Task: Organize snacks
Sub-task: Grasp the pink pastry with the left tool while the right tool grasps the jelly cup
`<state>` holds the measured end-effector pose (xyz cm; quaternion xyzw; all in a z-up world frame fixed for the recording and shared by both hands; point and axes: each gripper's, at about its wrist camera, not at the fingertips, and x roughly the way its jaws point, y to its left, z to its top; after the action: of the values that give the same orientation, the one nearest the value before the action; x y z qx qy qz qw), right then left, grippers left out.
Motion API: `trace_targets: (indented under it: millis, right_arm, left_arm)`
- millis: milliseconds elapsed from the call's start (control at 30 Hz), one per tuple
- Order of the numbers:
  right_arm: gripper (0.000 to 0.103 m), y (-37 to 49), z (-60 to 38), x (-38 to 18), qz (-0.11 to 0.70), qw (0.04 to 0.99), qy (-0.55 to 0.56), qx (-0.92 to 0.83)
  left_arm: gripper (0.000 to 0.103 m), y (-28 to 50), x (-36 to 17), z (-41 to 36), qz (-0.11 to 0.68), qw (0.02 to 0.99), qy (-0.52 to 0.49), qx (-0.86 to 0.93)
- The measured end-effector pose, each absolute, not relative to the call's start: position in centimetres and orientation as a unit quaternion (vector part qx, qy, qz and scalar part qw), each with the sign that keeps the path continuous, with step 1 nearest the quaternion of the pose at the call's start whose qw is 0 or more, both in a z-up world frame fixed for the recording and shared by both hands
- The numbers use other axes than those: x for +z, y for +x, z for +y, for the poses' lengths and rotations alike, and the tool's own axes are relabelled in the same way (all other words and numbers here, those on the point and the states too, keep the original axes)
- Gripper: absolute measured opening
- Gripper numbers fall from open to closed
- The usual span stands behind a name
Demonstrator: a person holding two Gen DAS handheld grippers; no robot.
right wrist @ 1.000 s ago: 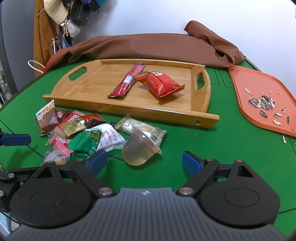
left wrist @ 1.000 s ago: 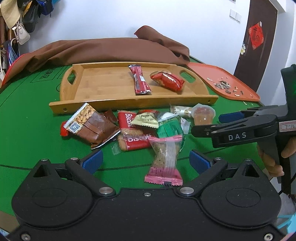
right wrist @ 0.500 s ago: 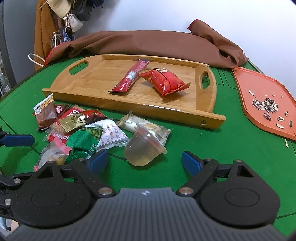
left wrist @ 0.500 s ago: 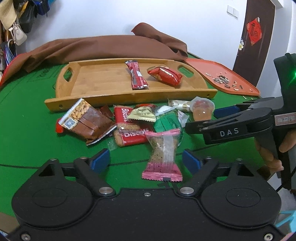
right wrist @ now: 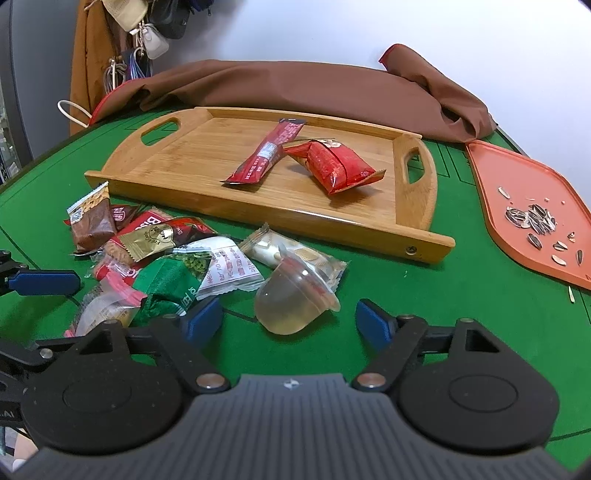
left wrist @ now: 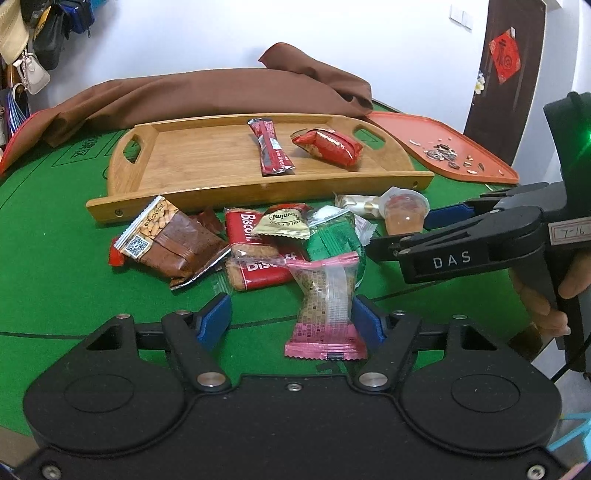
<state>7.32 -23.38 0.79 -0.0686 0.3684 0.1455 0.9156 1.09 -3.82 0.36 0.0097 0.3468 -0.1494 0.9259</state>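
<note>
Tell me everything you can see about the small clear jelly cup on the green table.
The jelly cup is a small, clear plastic cup holding pale yellowish jelly, sealed with a foil lid that has a reddish rim. It lies tipped on its side on the green table, at the right end of the snack pile, in front of the wooden tray. Its lid end leans against a white wrapped snack. It sits between the open fingers of the right gripper, which do not touch it.

White wall, dark door, hanging bags.
</note>
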Motion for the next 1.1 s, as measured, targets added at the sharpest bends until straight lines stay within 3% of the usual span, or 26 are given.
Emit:
trace_targets:
  millis: [200,433,600,667,733,800,1100]
  right_arm:
    - [0.081,7.4,-23.1,0.9,0.37,0.915,-0.071,0.148]
    - [0.078,7.6,-23.0,1.0,0.371,0.914,-0.071,0.148]
    - [0.076,7.8,-22.6,1.0,0.37,0.915,-0.071,0.147]
    - [0.07,7.9,-22.6,1.0,0.37,0.915,-0.067,0.146]
    - [0.056,7.9,-22.6,1.1,0.37,0.916,-0.064,0.144]
    - [0.051,7.9,-22.7,1.2,0.37,0.917,-0.061,0.136]
    - [0.051,7.9,-23.7,1.6,0.381,0.914,-0.027,0.136]
  left_arm:
    - [0.067,0.9,0.5,-3.5,0.353,0.923,0.001,-0.15]
    - [0.036,0.7,1.0,-3.5,0.366,0.914,-0.018,-0.174]
    - [0.032,0.8,1.0,-3.8,0.366,0.913,-0.014,-0.179]
    - [0.03,0.9,1.1,-3.8,0.368,0.912,-0.015,-0.18]
    - [0.026,1.0,1.2,-3.8,0.368,0.912,-0.012,-0.179]
    - [0.026,0.9,1.5,-3.8,0.367,0.913,-0.009,-0.178]
    - [0.025,1.4,2.5,-3.1,0.366,0.912,-0.023,-0.185]
